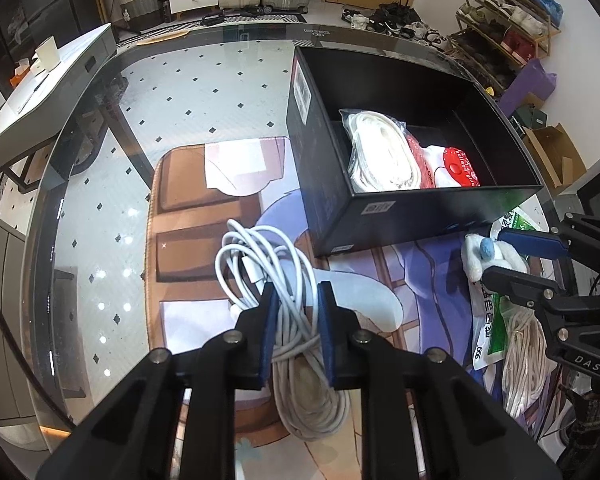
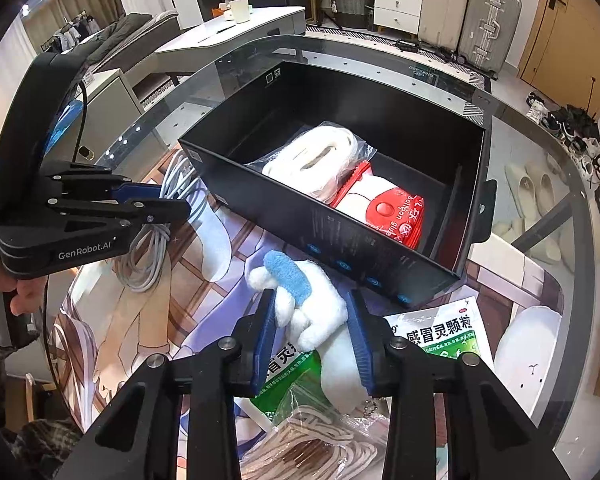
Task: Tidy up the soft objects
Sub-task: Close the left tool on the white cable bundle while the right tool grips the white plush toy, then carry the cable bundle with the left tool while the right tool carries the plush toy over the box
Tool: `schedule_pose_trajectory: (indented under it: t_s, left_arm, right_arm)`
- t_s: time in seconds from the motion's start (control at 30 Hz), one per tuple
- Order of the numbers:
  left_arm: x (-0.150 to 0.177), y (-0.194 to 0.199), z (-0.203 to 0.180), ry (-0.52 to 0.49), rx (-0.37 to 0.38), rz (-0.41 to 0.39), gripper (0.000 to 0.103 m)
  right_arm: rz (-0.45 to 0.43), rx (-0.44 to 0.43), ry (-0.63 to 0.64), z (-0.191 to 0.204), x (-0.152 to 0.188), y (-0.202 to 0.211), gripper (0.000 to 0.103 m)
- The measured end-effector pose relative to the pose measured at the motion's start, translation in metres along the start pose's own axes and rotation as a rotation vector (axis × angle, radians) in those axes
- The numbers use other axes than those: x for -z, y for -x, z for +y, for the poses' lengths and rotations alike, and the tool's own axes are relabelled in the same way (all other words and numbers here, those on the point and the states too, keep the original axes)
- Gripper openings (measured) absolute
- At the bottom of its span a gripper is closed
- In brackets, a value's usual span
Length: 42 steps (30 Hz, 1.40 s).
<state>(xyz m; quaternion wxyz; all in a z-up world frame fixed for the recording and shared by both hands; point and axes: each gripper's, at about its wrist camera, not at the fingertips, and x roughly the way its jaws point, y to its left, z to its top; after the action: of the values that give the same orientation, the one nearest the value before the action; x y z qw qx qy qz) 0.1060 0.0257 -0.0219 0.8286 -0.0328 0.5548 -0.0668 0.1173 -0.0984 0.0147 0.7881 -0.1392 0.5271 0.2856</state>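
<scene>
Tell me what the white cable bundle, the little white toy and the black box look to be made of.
Cable bundle: smooth, slightly glossy plastic sheath, probably rubbery; loops hold round curves.
White toy: fluffy plush, fuzzy pile, with a blue terry-like patch; it dents between the pads.
Black box: matte printed cardboard, judging by thin straight walls and stickers.

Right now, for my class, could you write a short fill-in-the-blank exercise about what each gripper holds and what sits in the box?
1. The left gripper is shut on a coiled white ____.
2. The right gripper is shut on a white plush toy with a ____ ear.
3. The bag of white cord lies inside the ____ box.
4. The red and white packet lies ____ the box.

Missing words: cable; blue; black; inside
</scene>
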Motion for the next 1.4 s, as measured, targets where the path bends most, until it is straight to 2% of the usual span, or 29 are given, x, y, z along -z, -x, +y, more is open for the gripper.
schedule_pose_trajectory:
  t_s: [0.47, 0.7, 1.4]
  left_arm:
    - [0.005, 0.013, -0.007, -0.039, 0.023, -0.026, 0.015]
    - [0.006, 0.020, -0.015, -0.053, 0.036, -0.030, 0.015]
    - [-0.004, 0.067, -0.054, -0.125, 0.058, -0.130, 0.015]
  right_arm:
    - [-0.031, -0.001, -0.009, -0.002, -0.001, 0.010, 0.032]
    - [-0.061, -0.033, -0.016, -0.001, -0.003, 0.028, 0.032]
    - [-0.122, -0.068, -0.013, 0.016, -0.008, 0.063, 0.032]
